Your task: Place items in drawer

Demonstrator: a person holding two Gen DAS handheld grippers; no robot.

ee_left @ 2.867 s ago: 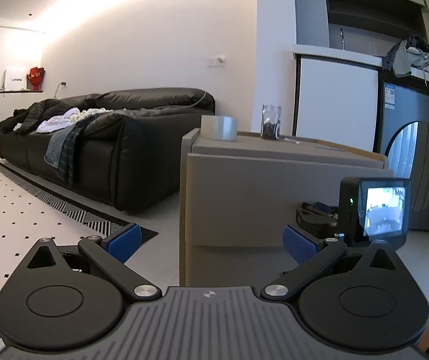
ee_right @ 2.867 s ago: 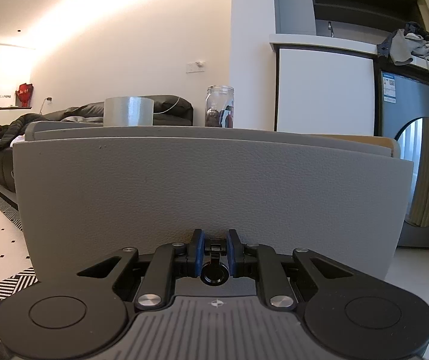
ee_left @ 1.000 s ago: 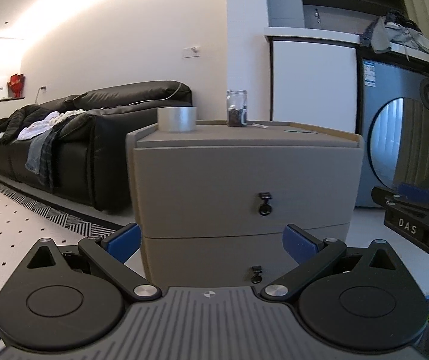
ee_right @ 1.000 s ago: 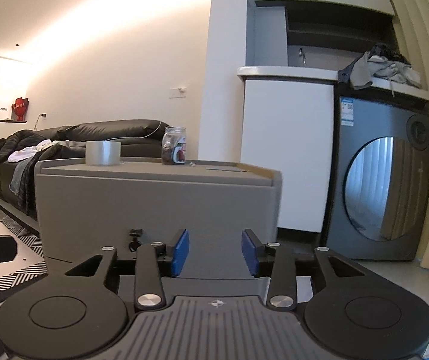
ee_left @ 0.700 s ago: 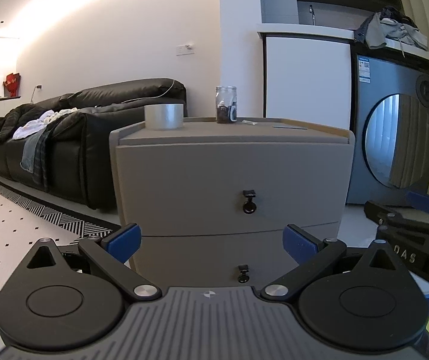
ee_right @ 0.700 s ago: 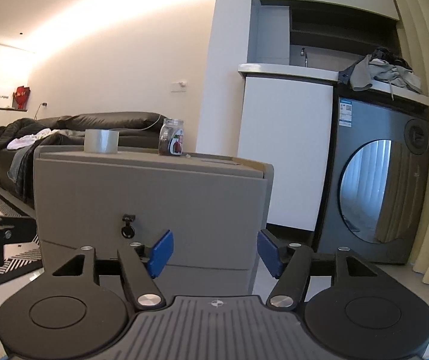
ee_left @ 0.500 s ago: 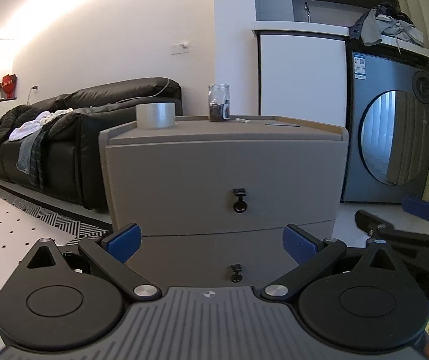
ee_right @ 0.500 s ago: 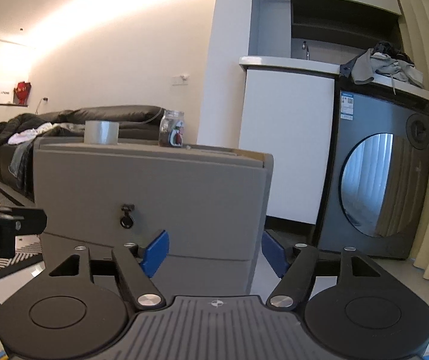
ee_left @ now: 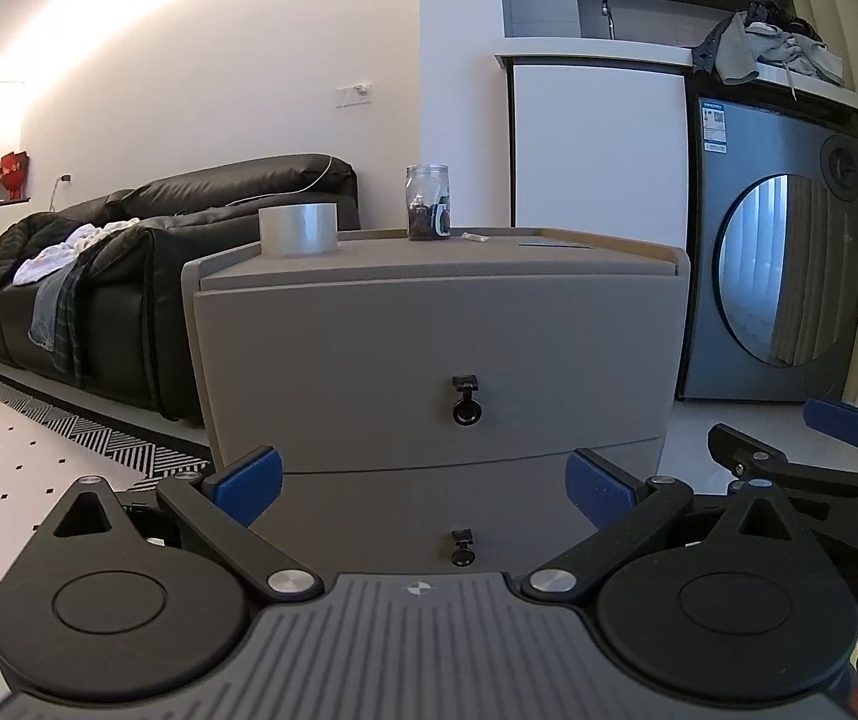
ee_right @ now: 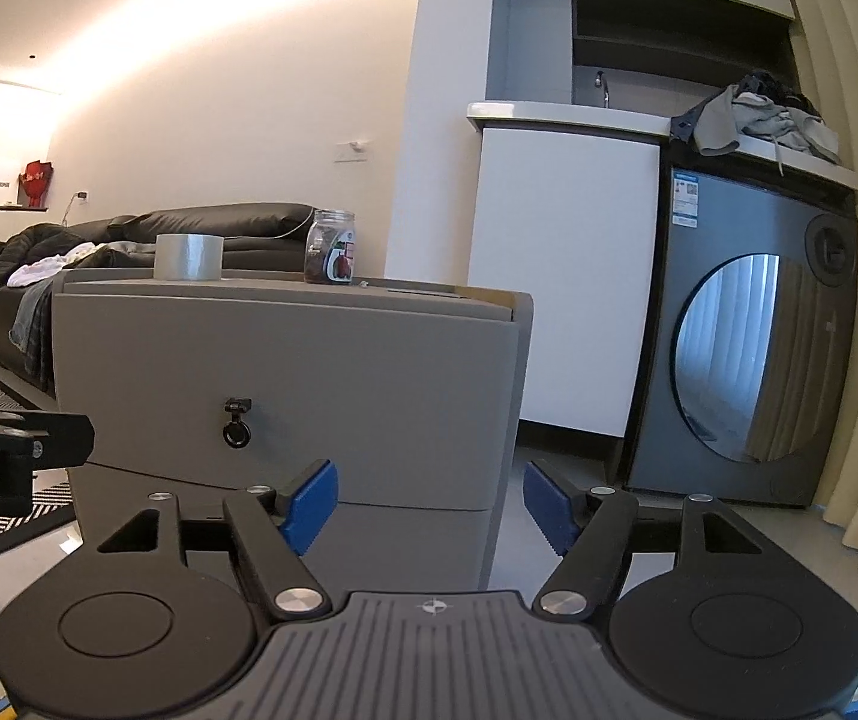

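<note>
Left wrist view: both drawers (ee_left: pixel 429 360) shut, fronts facing the cameras — left tongs (ee_left: pixel 423 477) and right tongs (ee_right: pixel 429 504) gape, empty.

On the cabinet (ee_left: pixel 435 324) stand a tape roll (ee_left: pixel 298 230) at left and a jar (ee_left: pixel 427 202) right of it; a sofa (ee_left: pixel 147 276) lies left of the cabinet, a washing machine (ee_left: pixel 783 294) right.

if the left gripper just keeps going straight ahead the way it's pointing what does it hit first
Most likely the grey cabinet front, around the seam between the upper drawer and lower drawer. The left gripper is open; nothing visible lies between, though depth is uncertain.
</note>
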